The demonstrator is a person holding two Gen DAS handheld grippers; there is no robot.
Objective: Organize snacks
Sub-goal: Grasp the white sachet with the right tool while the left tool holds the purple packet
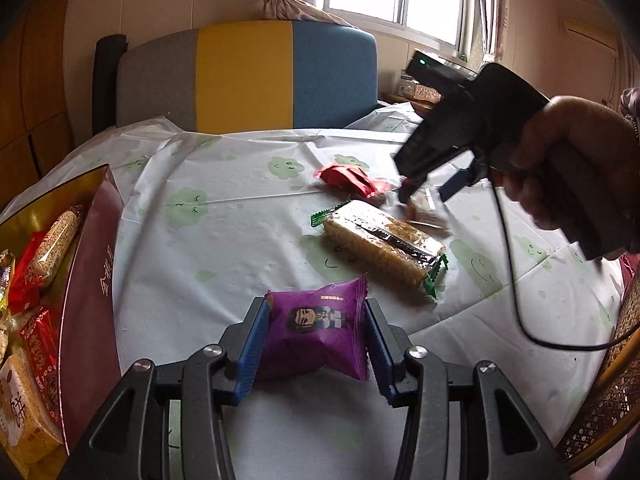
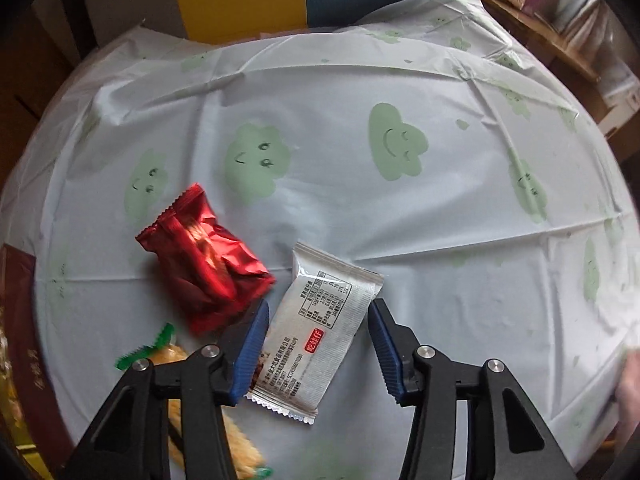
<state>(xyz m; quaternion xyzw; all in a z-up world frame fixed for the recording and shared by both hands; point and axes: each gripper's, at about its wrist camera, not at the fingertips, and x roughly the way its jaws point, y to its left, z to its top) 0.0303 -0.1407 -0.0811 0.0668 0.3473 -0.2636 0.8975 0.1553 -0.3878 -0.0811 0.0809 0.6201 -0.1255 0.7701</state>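
Note:
My left gripper (image 1: 316,316) is shut on a purple snack packet (image 1: 316,330), both blue pads pressing its sides just above the tablecloth. My right gripper (image 2: 318,320) is open around a silver-grey snack packet (image 2: 316,332) lying on the cloth; the left pad touches its edge, the right pad stands apart. The right gripper also shows in the left wrist view (image 1: 430,190). A red foil packet (image 2: 204,268) lies just left of it, also in the left wrist view (image 1: 346,178). A long sesame bar in a clear wrapper (image 1: 384,246) lies mid-table.
A maroon and gold box (image 1: 92,280) at the left holds several snacks. The round table has a white cloth with green clouds (image 2: 360,184). A grey, yellow and blue chair back (image 1: 248,76) stands behind. A wicker chair (image 1: 612,372) is at the right.

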